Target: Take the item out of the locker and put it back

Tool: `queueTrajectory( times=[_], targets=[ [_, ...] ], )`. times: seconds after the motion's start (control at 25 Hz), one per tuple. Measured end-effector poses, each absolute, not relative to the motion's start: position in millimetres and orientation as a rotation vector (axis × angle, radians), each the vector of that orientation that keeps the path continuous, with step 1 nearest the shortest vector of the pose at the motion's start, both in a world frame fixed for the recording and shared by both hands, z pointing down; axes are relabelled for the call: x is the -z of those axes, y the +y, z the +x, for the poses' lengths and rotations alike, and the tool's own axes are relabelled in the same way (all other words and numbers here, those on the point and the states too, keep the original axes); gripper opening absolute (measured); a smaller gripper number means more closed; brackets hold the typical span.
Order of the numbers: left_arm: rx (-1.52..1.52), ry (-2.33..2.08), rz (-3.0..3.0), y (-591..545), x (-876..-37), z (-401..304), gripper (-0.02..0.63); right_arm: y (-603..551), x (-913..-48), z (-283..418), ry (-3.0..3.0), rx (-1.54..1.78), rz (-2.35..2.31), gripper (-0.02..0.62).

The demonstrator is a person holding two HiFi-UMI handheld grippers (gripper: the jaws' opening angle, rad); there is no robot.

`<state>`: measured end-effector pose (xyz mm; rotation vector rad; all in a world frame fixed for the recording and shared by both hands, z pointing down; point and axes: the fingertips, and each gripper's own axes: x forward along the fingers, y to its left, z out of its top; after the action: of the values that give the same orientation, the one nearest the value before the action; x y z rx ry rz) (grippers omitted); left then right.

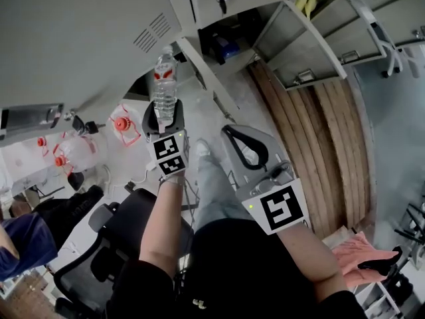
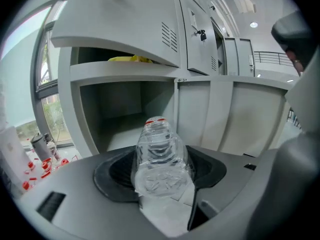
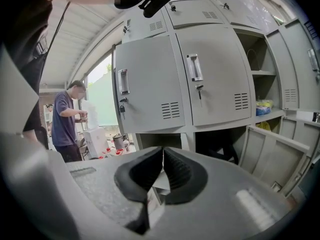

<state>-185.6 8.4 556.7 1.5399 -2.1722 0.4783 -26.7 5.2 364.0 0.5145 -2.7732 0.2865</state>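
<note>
Left gripper view gives the key picture: the left gripper is clamped on the clear water bottle, pads pressing both sides of the body. The base faces the camera and the red cap points away, so the bottle's long axis runs straight along the gripper's own line, cap leading.

And where does that cap point? Just off the mouth of the open locker compartment, which sits at about eleven o'clock from the cap, its bare floor showing beyond. The bottle looks to be outside the compartment, held in the air in front of it and touching nothing but the pads.

Head view tells the same story, with the bottle sticking out at twelve o'clock from the gripper, toward the lockers. The right gripper? Jaws pressed together, nothing between them. In the head view it sits at about four o'clock from the left one, farther from the opening.

My read: the left hand has the job. Going back in calls for a push along the bottle's axis, nudged toward eleven o'clock, minding the compartment's right-hand wall.
</note>
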Motion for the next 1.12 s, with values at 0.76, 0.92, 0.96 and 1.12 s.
queueTrajectory(
  times=[0.76, 0.92, 0.96, 1.12],
  targets=[
    [-0.526, -2.138, 1.650, 84, -462, -127, 0.291, 2, -345, -3, -2.821, -0.251, 0.444, 0.003],
    [-0.516, -2.135, 1.680, 93, -437, -119, 0.291, 3, -334, 2, -2.833, -0.235, 0.418, 0.003],
    [-0.512, -2.139, 1.687, 94, -429, -118, 0.291, 4, -331, 3, -2.837, -0.232, 0.411, 0.003],
    [-0.495, -2.157, 1.720, 99, -399, -118, 0.291, 10, -322, 7, -2.853, -0.218, 0.379, 0.003]
  ],
)
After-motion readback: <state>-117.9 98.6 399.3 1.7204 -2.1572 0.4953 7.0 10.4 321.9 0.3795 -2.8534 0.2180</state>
